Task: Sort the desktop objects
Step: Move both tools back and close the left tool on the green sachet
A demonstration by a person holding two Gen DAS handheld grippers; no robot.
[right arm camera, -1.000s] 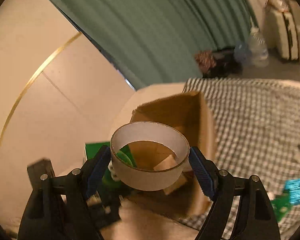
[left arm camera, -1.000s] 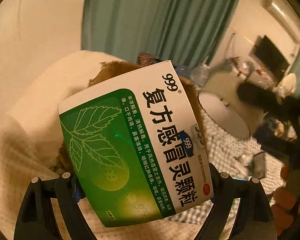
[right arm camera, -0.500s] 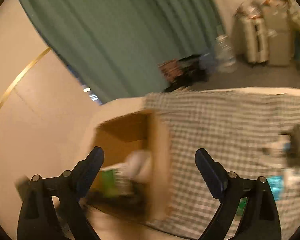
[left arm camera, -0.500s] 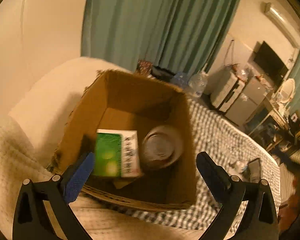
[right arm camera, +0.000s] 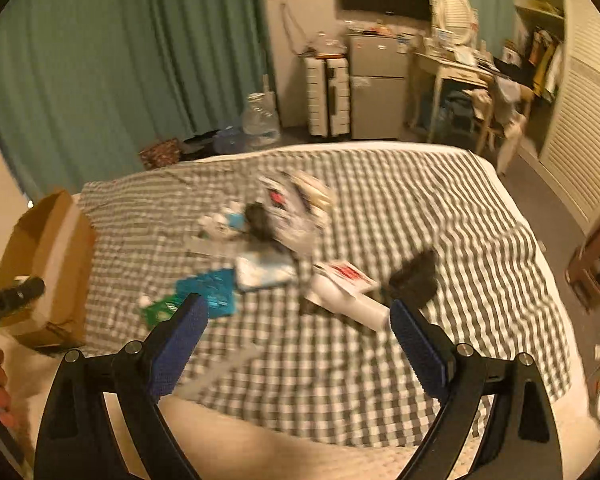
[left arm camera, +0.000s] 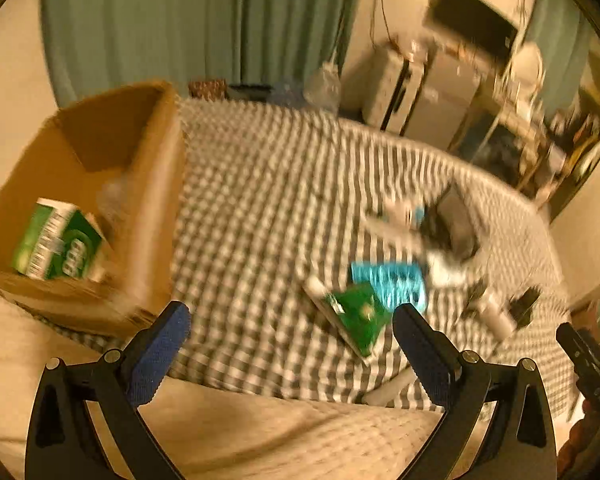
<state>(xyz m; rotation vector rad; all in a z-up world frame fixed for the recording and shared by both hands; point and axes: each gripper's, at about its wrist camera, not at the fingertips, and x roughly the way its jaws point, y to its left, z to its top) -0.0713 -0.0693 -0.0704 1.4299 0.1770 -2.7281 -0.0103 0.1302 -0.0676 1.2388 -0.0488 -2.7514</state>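
Both grippers, left gripper (left arm camera: pixel 286 342) and right gripper (right arm camera: pixel 298 330), fingers spread and empty, face the checked bed (right arm camera: pixel 440 216); next, pick from the scattered pile for the brown cardboard box (left arm camera: pixel 156 184) at left.

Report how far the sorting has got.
Done: a green box lies in the carton. In hand: nothing; left gripper and right gripper are both open and empty. Left: the clutter on the checked cloth, including a blue packet and a white tube.
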